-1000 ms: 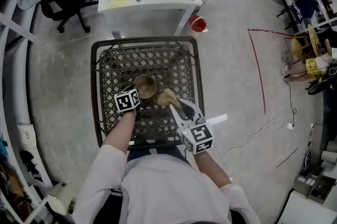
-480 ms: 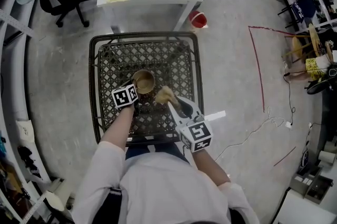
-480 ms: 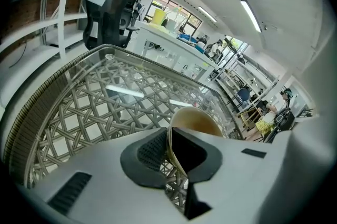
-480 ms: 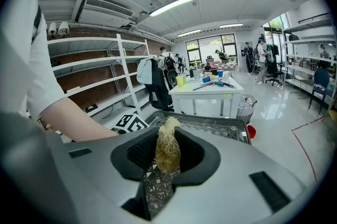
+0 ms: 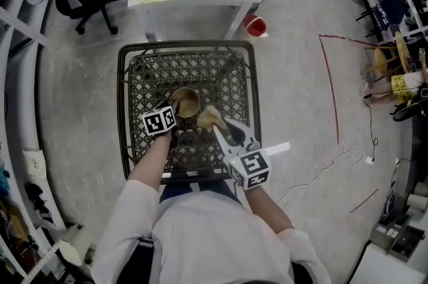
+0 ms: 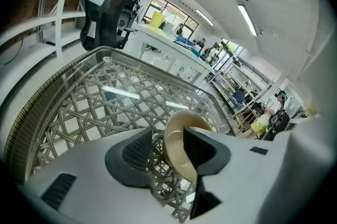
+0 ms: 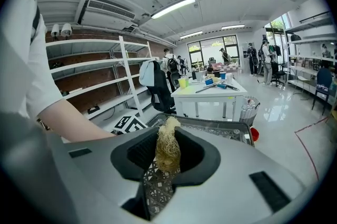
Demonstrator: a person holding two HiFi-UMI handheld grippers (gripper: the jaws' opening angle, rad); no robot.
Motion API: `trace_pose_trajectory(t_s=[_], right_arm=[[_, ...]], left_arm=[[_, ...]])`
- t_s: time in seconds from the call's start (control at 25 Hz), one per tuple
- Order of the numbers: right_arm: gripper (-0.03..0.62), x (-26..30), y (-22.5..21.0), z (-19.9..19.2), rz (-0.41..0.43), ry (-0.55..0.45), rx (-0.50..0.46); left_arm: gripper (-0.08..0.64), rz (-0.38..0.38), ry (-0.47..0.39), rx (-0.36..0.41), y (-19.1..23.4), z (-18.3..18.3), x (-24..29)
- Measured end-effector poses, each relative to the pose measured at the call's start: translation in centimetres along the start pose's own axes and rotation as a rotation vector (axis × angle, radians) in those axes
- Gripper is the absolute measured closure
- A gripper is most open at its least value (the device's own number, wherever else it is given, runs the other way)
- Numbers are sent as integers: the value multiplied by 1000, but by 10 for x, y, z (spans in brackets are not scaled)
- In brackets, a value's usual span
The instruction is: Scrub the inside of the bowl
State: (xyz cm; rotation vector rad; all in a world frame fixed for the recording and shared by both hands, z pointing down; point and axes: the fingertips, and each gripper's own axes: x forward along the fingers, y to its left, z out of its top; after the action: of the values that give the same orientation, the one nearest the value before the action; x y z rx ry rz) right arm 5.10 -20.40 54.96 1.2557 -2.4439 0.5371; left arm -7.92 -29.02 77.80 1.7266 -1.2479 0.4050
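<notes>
Bowl (image 5: 186, 104), tan and round, is sitting on the woven lattice surface (image 5: 221, 75) with its opening facing up, near the middle and toward the person's side. The left hand-held gripper (image 5: 177, 115) is reaching to the bowl's near left edge. In the left gripper view this hand-held gripper (image 6: 168, 146) is standing with its jaws spread wide, having just been opening. The bowl (image 6: 179, 128) is showing between them: one dark pad is sitting inside the bowl against the inner wall, while the other is standing outside the rim with a gap, and the lattice surface (image 6: 95, 96) is showing through that gap. The pads are not pressing on the bowl.

The right hand-held gripper (image 5: 217, 127) is hovering just right of the bowl, pinching a pale, fibrous scrubber (image 5: 209, 117) that is lying beside the bowl's rim, outside it. In the right gripper view the jaws of this hand-held gripper (image 7: 167, 162) are squeezing the scrubber (image 7: 168, 138) between their pads, its frayed top sticking up above them.
</notes>
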Motion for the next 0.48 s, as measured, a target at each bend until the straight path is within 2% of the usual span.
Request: trace_pose_trajectory(t_s=[0.28, 0.32, 0.4, 0.48], right_arm=[[492, -2, 0, 3, 1, -18, -10], [492, -2, 1, 3, 1, -22, -12], [492, -2, 2, 5, 3, -28, -16], [492, -3, 2, 7, 5, -35, -18]], left_arm=[[385, 21, -41, 34, 0, 11, -16], [398, 17, -52, 43, -2, 13, -19], [474, 10, -77, 63, -5, 18, -27], [494, 0, -99, 77, -10, 23, -36]])
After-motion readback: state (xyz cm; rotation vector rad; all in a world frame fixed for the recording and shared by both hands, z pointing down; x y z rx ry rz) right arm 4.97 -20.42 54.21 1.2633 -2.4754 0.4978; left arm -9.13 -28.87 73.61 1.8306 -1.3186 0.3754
